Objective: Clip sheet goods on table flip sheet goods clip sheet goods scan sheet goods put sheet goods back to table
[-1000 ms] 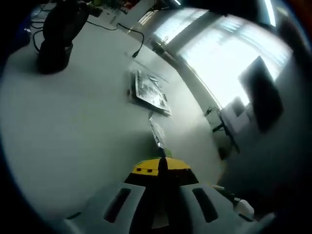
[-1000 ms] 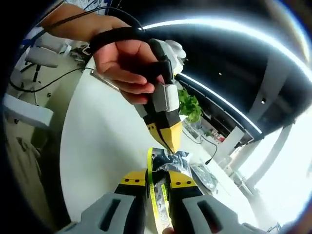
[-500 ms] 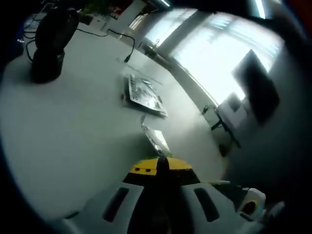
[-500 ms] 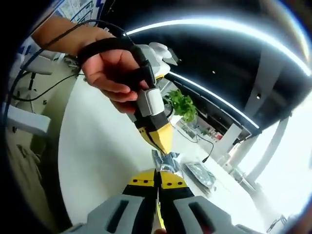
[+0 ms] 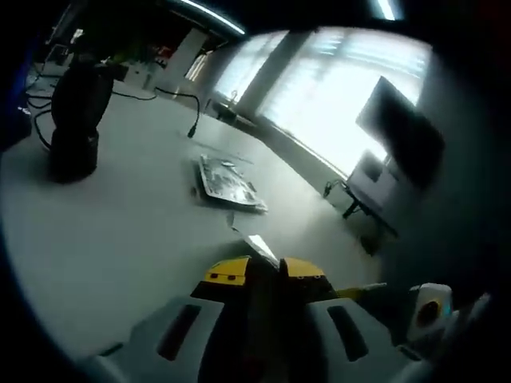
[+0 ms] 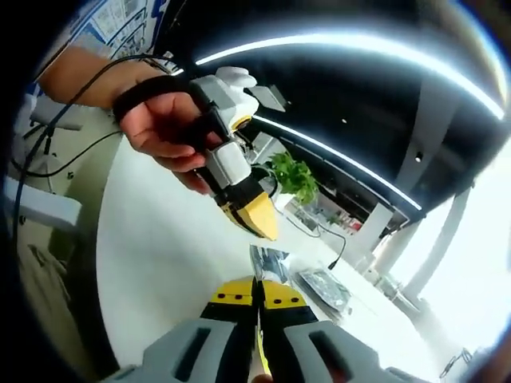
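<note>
Sheet goods are in two places: one foil packet point(image 6: 267, 262) is pinched edge-on in the right gripper point(image 6: 258, 289), whose jaws are pressed together on it, lifted above the white bench point(image 6: 160, 271), probably so it can be turned or shown to the scanner; a small stack of packets point(image 5: 227, 180) lies flat on the bench farther off. Order by size: one bench, one black scanner stand point(image 5: 76, 112) upright at its far side with a cable, the stack, then the single packet. The left gripper point(image 6: 259, 227), held in a hand point(image 6: 164, 132), hangs just above the packet; its jaws look nearly closed, a sliver of packet point(image 5: 260, 246) at their tips
</note>
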A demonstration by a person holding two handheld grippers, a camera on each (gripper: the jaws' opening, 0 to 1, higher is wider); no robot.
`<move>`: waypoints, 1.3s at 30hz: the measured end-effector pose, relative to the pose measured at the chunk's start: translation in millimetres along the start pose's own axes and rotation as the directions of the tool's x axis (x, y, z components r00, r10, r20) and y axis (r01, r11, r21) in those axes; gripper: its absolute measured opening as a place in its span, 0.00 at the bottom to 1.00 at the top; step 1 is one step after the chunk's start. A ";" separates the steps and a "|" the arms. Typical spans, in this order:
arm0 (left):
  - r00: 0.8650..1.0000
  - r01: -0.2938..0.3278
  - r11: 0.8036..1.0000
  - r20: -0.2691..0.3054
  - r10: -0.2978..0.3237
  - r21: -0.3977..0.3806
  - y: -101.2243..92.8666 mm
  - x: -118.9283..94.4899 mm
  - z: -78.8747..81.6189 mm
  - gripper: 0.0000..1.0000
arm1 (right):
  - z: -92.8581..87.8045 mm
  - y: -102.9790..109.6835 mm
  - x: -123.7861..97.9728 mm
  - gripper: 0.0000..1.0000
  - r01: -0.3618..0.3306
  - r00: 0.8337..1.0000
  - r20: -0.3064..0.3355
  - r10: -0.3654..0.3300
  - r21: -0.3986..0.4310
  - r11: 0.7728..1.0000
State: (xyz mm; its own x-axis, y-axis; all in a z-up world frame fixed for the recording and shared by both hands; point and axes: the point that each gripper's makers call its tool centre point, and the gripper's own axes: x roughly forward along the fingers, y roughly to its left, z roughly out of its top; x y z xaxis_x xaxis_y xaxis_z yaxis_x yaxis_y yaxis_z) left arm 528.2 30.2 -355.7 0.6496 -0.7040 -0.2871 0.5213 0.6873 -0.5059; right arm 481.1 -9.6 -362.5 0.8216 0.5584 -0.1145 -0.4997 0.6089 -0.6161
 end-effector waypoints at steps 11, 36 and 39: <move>0.997 -0.045 0.994 0.064 0.038 0.101 12.8 -10.2 1.3 0.08 | 2.9 -7.9 -3.3 0.00 0.017 1.000 0.012 -0.017 0.042 0.999; 0.995 -0.052 0.995 0.093 0.044 0.087 25.3 0.1 -23.4 0.06 | 5.7 -37.2 -21.0 0.00 0.083 0.995 0.026 -0.092 0.234 0.969; 0.994 -0.057 0.993 0.095 0.048 0.099 27.8 1.1 -26.7 0.06 | 3.9 -42.2 -23.1 0.00 0.096 0.994 0.026 -0.106 0.262 0.960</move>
State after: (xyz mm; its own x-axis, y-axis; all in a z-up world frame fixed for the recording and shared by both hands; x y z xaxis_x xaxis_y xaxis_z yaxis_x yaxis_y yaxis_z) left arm 528.6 43.7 -391.8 0.7237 -0.6499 -0.2321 0.5351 0.7409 -0.4060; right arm 482.2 -46.0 -330.8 0.8627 0.5049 -0.0279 -0.4729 0.7859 -0.3985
